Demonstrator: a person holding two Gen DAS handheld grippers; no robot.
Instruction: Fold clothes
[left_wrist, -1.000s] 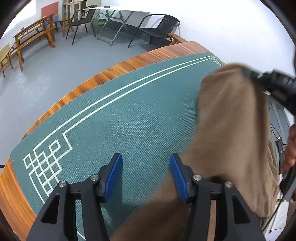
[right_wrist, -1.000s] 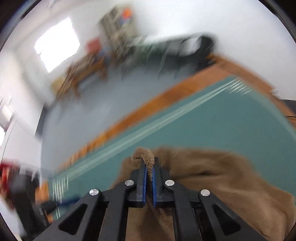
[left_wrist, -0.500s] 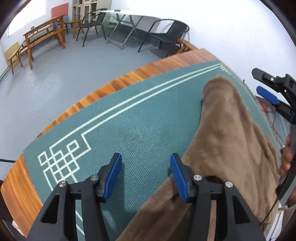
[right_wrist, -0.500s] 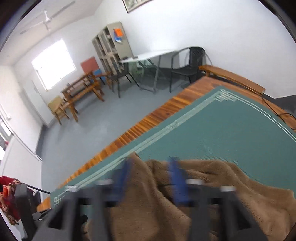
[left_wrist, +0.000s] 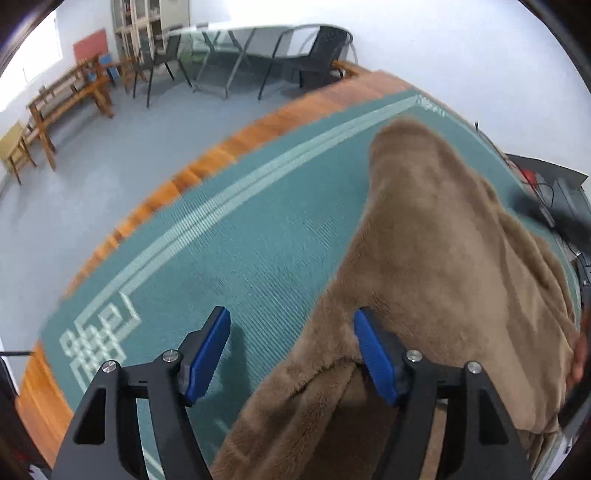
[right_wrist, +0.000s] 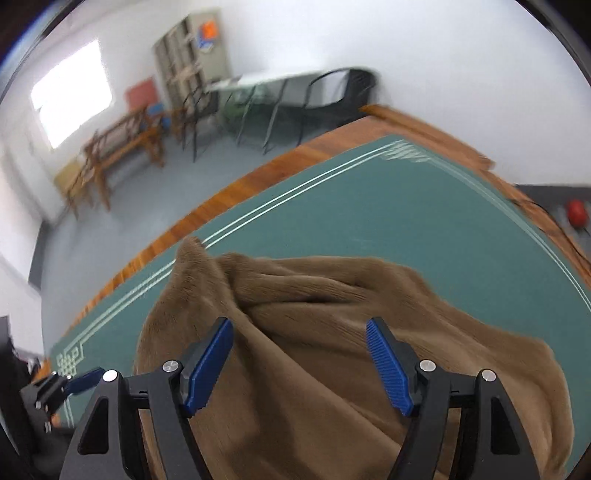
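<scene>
A brown fleece garment (left_wrist: 443, 266) lies rumpled on the green mat (left_wrist: 240, 240) of a wooden table. My left gripper (left_wrist: 291, 354) is open at the garment's left edge, with fleece between its fingers and against the right pad. My right gripper (right_wrist: 299, 358) is open just above the garment (right_wrist: 332, 332), holding nothing. The left gripper's tip (right_wrist: 66, 384) shows at the lower left of the right wrist view.
The table's wooden rim (left_wrist: 207, 162) runs along the far side of the mat. Beyond it are grey floor, black chairs (left_wrist: 321, 55), a glass table and wooden benches (left_wrist: 66, 99). Cables and a red object (right_wrist: 577, 214) lie off the right edge.
My right gripper let go of the garment's corner and opened wide. The raised fleece dropped onto the mat. My left gripper stayed open and shifted toward the garment's edge.
</scene>
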